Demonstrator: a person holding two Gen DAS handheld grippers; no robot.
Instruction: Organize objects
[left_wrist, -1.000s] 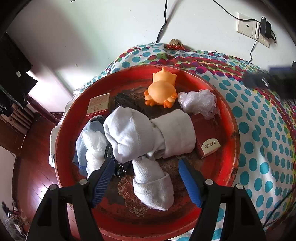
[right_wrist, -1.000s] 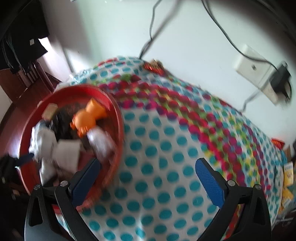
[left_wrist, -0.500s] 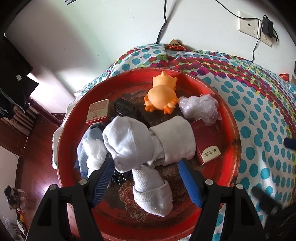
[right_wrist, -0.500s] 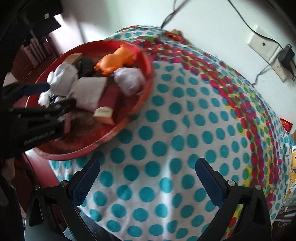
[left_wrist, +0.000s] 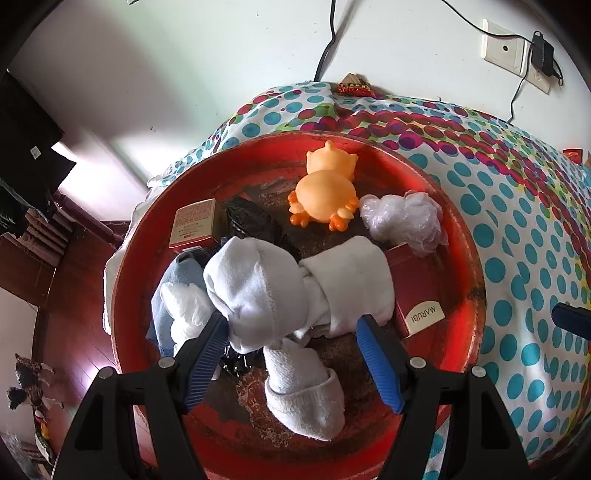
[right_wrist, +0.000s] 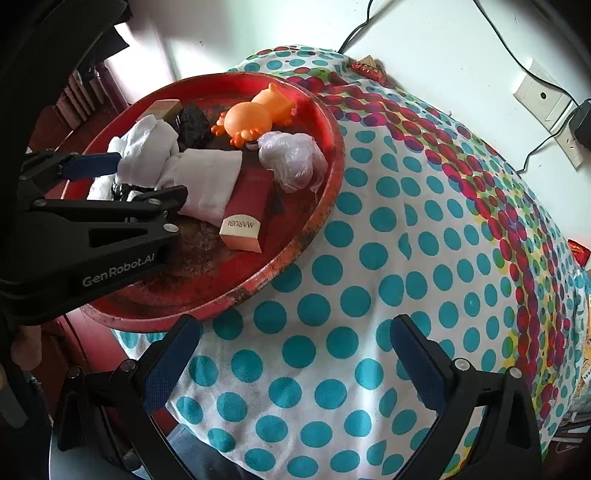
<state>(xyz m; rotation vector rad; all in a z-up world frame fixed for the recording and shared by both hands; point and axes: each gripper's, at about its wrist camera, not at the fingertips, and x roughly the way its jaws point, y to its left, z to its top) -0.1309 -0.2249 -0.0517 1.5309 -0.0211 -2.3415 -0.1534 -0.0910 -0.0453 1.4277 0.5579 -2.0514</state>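
A bundle of white rolled terry socks (left_wrist: 295, 291) lies in the middle of a round, worn red tray (left_wrist: 465, 258), directly ahead of the left gripper (left_wrist: 291, 354). Its blue-padded fingers are spread apart, one on each side of the socks, gripping nothing. Beyond the fingertips sit an orange rubber animal toy (left_wrist: 327, 194), a crumpled clear plastic bag (left_wrist: 404, 221) and a dark red box (labelled MARUBI) (left_wrist: 415, 291). The right gripper (right_wrist: 295, 354), fingers also wide apart and empty, hovers over a white tablecloth with teal dots (right_wrist: 369, 295), the tray ahead-left of its fingers.
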